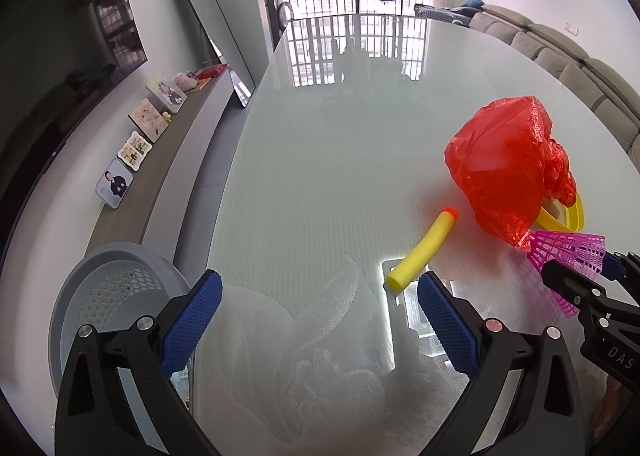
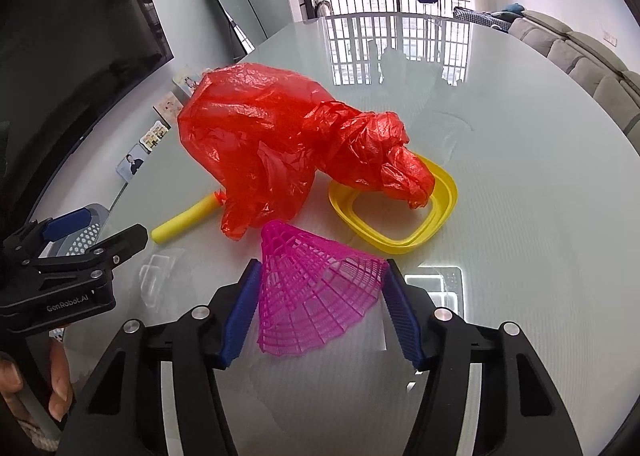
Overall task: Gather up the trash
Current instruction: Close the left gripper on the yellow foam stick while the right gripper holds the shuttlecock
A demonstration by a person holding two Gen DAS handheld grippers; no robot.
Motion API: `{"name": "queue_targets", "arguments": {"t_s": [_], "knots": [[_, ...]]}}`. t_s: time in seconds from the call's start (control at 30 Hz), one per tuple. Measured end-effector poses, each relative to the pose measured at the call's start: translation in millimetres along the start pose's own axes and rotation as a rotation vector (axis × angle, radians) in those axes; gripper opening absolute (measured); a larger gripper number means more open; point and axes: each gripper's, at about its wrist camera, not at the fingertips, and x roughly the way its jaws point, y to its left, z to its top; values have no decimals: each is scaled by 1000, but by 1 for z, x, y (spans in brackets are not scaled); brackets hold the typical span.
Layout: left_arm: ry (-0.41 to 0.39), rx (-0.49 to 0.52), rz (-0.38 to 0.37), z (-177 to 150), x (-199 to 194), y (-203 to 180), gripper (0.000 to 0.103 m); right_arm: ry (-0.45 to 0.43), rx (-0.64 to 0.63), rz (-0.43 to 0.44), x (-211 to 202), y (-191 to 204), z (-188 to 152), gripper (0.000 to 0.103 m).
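On a glossy pale table (image 1: 320, 176), the right gripper (image 2: 320, 296) has its blue pads closed against both sides of a pink mesh shuttlecock skirt (image 2: 316, 296), narrow end pointing away. At 12 o'clock from it lies a crumpled red plastic bag (image 2: 280, 136), its knotted end draped over a yellow square ring (image 2: 400, 232). A yellow foam dart (image 1: 420, 252) (orange tip) lies beside the bag. The left gripper (image 1: 320, 288) hovers wide apart, gripping nothing, the dart at its 1 o'clock. A grey perforated bin (image 1: 112, 284) stands off the table edge at its 9 o'clock
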Motion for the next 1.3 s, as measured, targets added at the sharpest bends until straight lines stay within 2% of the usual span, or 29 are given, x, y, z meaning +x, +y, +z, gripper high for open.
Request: {"name": "queue_targets", "arguments": {"t_s": [0.37,0.73,0.97,1.0,1.3], "knots": [[20,18,-26,4,8,-4,96,-49,59,19,-25,-15,-14,58],[43,133,-45,13,30,-36,96,-78,123,62,-35,-32,-22,58],[40,121,-82,19,38,-35,96,-87,130,89,-35,-30,-25,58],[37,120,-83,19,38,-35,94,-88,131,92,-34,-31,-25,58],[27,101,-129,15,33,-36,51,-91,148,105,-33,-31,-27,58]]}}
